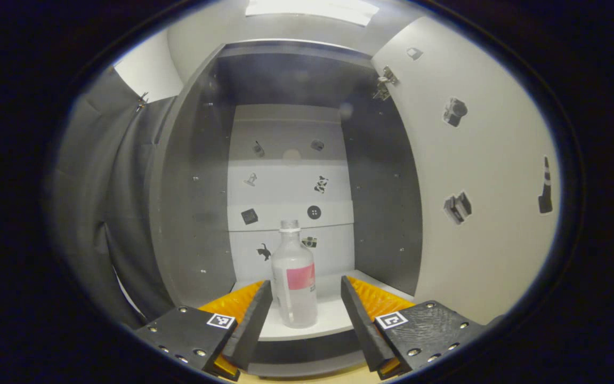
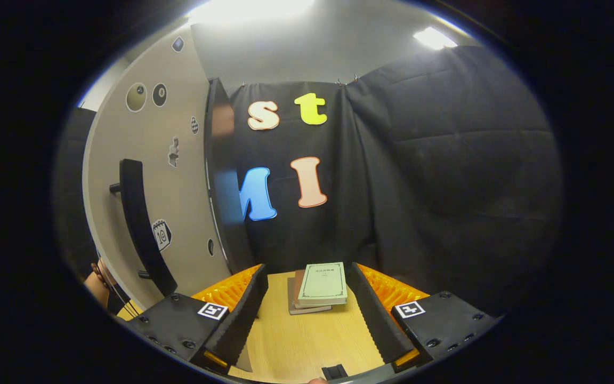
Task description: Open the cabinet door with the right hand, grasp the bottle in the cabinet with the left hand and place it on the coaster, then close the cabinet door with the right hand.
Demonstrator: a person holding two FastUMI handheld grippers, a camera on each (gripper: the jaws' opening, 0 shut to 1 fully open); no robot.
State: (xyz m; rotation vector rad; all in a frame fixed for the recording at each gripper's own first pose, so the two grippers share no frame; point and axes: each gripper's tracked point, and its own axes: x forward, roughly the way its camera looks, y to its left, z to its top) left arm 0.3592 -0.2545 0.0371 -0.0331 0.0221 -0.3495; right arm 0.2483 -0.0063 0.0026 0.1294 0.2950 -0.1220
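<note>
Here, the left gripper (image 1: 306,306), jaws spread, faces the clear plastic bottle with a pink label (image 1: 295,280) standing upright on the open cabinet's white shelf (image 1: 333,317); ideally it advances straight, clamping mid-body, while the right gripper (image 2: 307,309) waits spread.

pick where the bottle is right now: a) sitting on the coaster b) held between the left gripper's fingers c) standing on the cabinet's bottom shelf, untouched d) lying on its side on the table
c: in the left gripper view the bottle stands upright on the cabinet's bottom shelf, with the door swung open, and the left gripper is open in front of it, its fingers apart and not touching it.
</note>
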